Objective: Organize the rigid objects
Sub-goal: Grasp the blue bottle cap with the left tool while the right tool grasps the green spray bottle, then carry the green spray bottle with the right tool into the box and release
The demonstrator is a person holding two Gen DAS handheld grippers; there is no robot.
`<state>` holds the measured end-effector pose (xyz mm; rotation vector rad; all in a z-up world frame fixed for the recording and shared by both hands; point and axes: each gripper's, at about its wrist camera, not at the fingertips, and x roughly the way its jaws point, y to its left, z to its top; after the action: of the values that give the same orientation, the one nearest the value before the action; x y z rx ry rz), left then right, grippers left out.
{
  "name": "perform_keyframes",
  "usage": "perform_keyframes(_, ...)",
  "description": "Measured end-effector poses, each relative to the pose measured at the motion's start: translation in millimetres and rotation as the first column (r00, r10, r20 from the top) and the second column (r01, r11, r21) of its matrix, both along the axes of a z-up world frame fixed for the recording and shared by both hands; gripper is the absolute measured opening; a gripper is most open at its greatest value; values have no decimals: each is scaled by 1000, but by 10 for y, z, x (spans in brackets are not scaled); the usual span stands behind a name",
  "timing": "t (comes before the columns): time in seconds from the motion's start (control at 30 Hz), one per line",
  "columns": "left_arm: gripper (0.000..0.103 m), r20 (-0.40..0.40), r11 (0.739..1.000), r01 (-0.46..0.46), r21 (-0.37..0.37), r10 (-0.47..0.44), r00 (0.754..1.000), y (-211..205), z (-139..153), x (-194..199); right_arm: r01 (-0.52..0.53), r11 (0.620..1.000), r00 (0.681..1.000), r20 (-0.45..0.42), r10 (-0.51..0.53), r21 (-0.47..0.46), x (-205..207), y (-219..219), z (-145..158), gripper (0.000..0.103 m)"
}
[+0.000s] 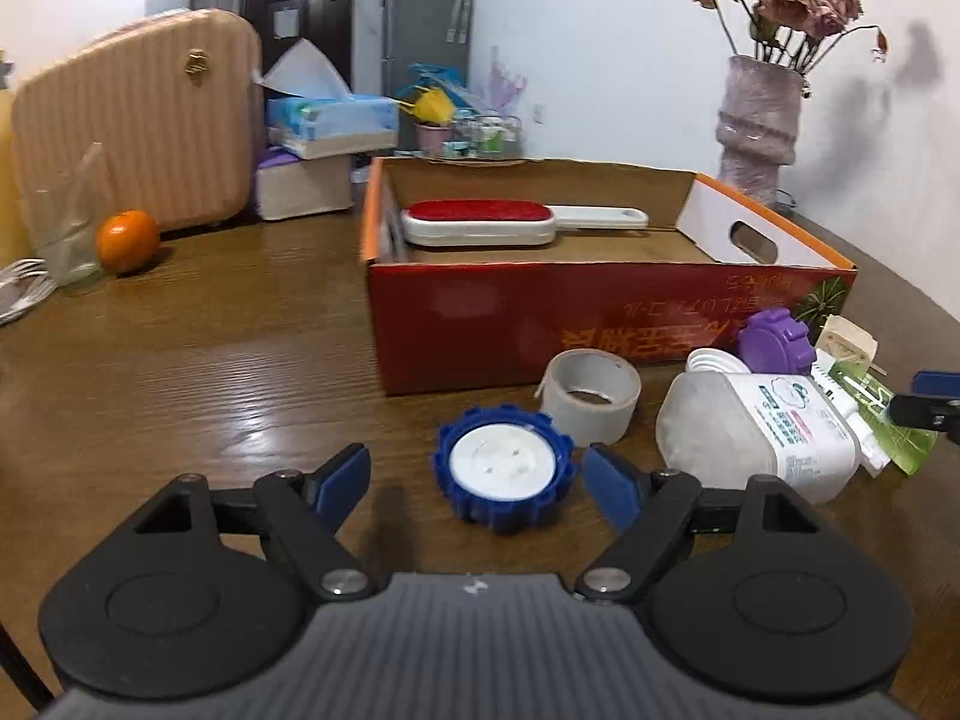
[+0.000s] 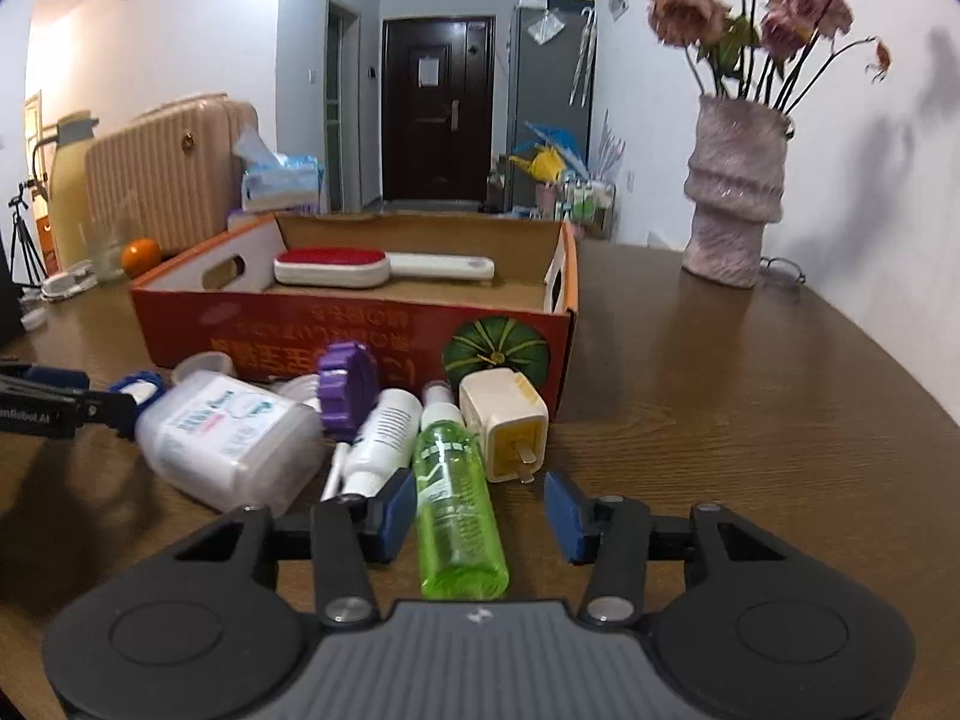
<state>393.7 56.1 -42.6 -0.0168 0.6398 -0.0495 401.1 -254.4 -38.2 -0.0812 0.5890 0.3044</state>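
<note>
A blue ridged cap with a white centre (image 1: 503,463) lies on the wooden table between the fingers of my left gripper (image 1: 477,480). The gripper is open; its right pad (image 1: 609,483) is close to the cap and the left pad stands well off. In the right wrist view a green spray bottle (image 2: 459,510) lies lengthwise between the fingers of my right gripper (image 2: 480,513), which is open, with a gap on the bottle's right side. Behind stands a red cardboard box (image 1: 540,324) holding a red and white lint brush (image 1: 480,222).
Near the box front lie a tape roll (image 1: 591,399), a white jar (image 1: 756,432) on its side, a purple cap (image 2: 342,387), a white bottle (image 2: 384,438) and a cream plug adapter (image 2: 507,426). An orange (image 1: 127,240) and a flower vase (image 2: 735,192) stand farther back.
</note>
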Motion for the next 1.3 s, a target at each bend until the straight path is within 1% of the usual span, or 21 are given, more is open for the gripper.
perform_keyframes(0.13,67,-24,1000,15,-21,-15,1000,18,-71,91,-20,999,999,-41,21,38,117,0,-84,42)
perform_keyframes(0.17,59,-21,999,18,-26,-19,1000,19,-68,87,-25,999,999,-47,27,36,124,14,-105,39)
perform_keyframes(0.2,54,-15,999,25,-25,-26,1000,16,-64,75,-32,999,998,-52,34,33,132,32,-122,33)
perform_keyframes(0.33,54,-12,999,42,10,-42,999,-55,-61,-6,-39,999,997,-58,41,32,103,73,-143,31)
perform_keyframes(0.4,54,-34,995,80,66,-78,996,-127,-11,-28,-34,998,998,-60,37,49,66,63,-133,30)
perform_keyframes(0.43,54,-25,991,73,108,-70,997,-178,115,7,-28,998,998,-60,32,60,25,51,-127,30)
perform_keyframes(0.47,53,36,990,40,132,-45,998,-231,303,-3,-25,997,998,-60,29,67,-9,28,-120,30)
perform_keyframes(0.5,54,118,992,56,116,-70,990,-265,484,-71,-21,997,998,-61,25,77,-44,8,-122,30)
perform_keyframes(0.53,54,118,993,98,66,-105,988,-291,574,-92,-14,996,998,-64,19,85,-84,-6,-121,30)
perform_keyframes(0.57,54,32,991,123,54,-125,992,-331,522,-46,-7,996,998,-67,13,90,-124,-19,-109,30)
perform_keyframes(0.6,54,-32,988,140,70,-138,990,-365,416,-30,0,995,998,-63,6,98,-172,-33,-85,30)
perform_keyframes(0.63,54,-50,987,120,107,-115,992,-376,342,-69,2,994,998,-55,4,109,-234,-51,-60,30)
perform_keyframes(0.67,54,-46,989,108,105,-104,994,-354,337,-119,2,993,999,-54,5,120,-286,-69,-48,30)
perform_keyframes(0.73,54,-40,991,113,76,-110,993,-317,378,-256,6,992,998,-67,3,125,-350,-91,-68,30)
perform_keyframes(0.83,54,-26,985,123,124,-121,992,-347,390,-494,12,994,997,-77,-4,105,-452,-74,-86,30)
perform_keyframes(0.93,54,-29,993,76,85,-74,997,-344,296,-743,15,997,999,-46,-12,74,-622,-49,-57,30)
perform_keyframes(1.0,54,-21,997,38,71,-37,999,-369,195,-919,34,996,998,-52,-29,88,-728,-56,-66,30)
perform_keyframes(1.1,54,7,999,-25,38,25,1000,-394,105,-1216,46,997,998,-47,-42,69,-962,-15,-89,30)
perform_keyframes(1.17,54,24,998,-65,-2,65,998,-400,102,-1423,57,997,998,-34,-55,59,-1146,10,-97,30)
perform_keyframes(1.23,54,50,998,-64,-26,66,997,-424,123,-1620,63,997,998,-20,-62,47,-1321,41,-101,30)
perform_keyframes(1.3,54,63,998,-64,-21,65,996,-429,139,-1734,65,996,998,-16,-64,53,-1462,54,-105,30)
